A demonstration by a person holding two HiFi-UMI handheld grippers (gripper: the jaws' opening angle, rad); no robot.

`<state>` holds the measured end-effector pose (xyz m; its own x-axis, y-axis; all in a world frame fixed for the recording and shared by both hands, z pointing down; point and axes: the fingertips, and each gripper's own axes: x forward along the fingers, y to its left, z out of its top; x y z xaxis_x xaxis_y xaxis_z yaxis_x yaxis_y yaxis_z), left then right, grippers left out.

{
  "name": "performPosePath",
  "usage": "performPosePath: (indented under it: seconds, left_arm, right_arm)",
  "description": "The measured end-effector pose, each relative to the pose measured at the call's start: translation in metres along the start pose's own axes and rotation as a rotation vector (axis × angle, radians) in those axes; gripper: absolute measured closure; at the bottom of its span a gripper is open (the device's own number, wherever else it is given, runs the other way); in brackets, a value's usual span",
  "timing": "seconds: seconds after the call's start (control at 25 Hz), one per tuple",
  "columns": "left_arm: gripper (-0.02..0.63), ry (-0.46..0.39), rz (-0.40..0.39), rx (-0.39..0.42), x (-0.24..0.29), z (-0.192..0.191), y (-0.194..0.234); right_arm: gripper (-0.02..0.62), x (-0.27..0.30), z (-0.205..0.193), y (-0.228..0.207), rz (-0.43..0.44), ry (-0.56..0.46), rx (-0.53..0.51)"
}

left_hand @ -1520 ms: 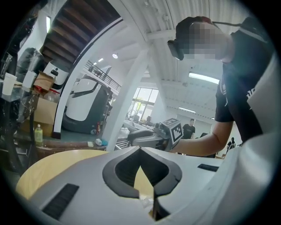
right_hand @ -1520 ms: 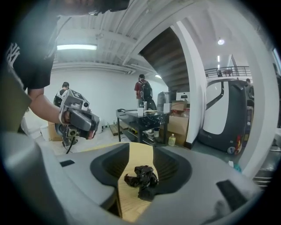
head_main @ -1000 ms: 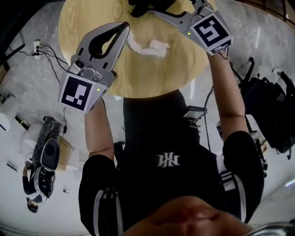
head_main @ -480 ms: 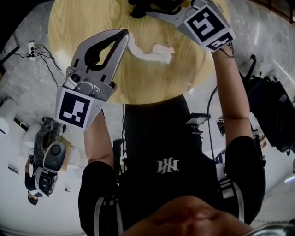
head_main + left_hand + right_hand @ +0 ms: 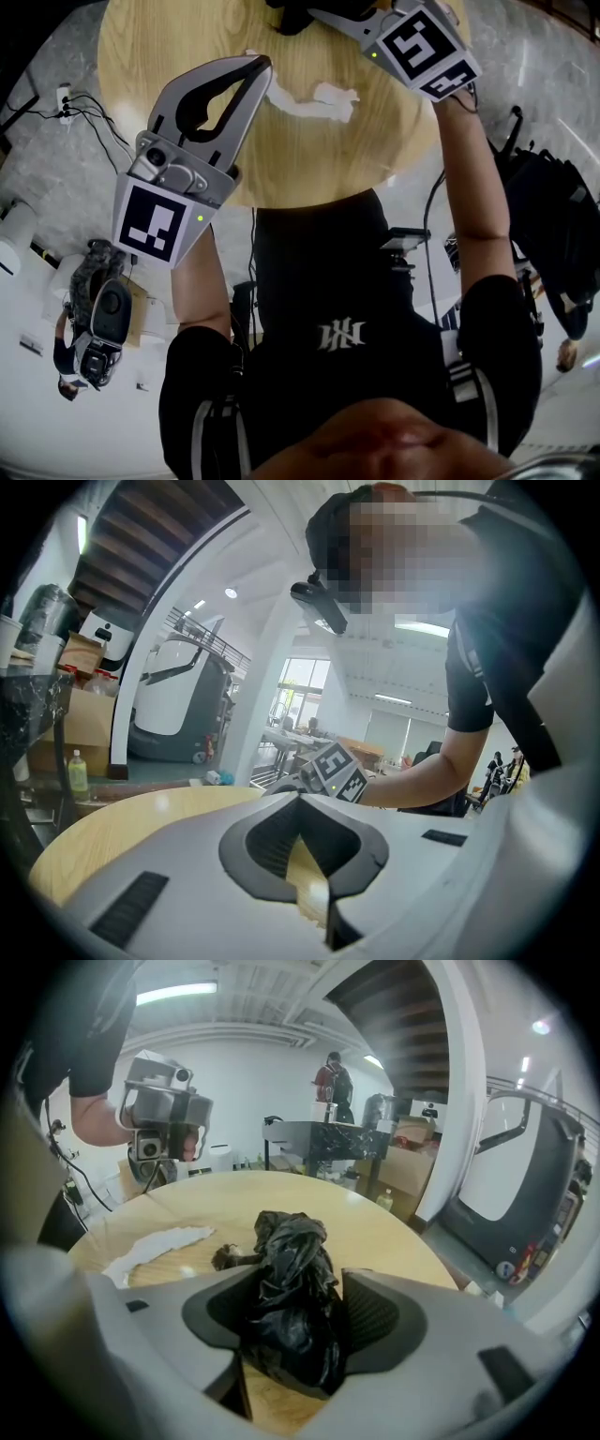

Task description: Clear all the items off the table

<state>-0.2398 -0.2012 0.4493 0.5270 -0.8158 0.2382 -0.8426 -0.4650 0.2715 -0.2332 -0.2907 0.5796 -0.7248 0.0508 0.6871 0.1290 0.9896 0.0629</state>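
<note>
A round wooden table (image 5: 169, 56) carries a crumpled strip of white paper (image 5: 309, 98) and a black plastic bag (image 5: 289, 13) at its far side. My right gripper (image 5: 302, 11) reaches to the bag. In the right gripper view the bag (image 5: 286, 1269) fills the space between the jaws, which are closing on it, and both pads touch it; the white paper (image 5: 155, 1243) lies to its left. My left gripper (image 5: 258, 64) hovers shut and empty, with its tips beside the left end of the paper. The left gripper view shows only bare table (image 5: 122, 808) between its jaws.
Dark bags (image 5: 553, 234) sit on the floor to the right of the table. Cables and a power strip (image 5: 70, 94) lie on the floor at the left, with a grey bag (image 5: 94, 319) nearer me. A person (image 5: 330, 1077) stands behind a black counter (image 5: 319, 1147) beyond the table.
My right gripper has pushed a little farther across the table onto the black bag. The left gripper has edged forward along the white paper and stays shut.
</note>
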Motion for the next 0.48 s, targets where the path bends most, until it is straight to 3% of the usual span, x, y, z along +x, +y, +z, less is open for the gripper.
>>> performPosePath:
  seconds: [0.28,0.48]
  left_arm:
    - [0.594,-0.008,-0.009,0.011,-0.012,0.008,-0.009]
    - [0.594,-0.044,-0.024,0.023,-0.027,0.03,-0.023]
  right_arm:
    - [0.368,-0.013,0.007,0.01,-0.008,0.015,0.004]
    - [0.4,-0.038,0.035,0.017,-0.049,-0.025,0.008]
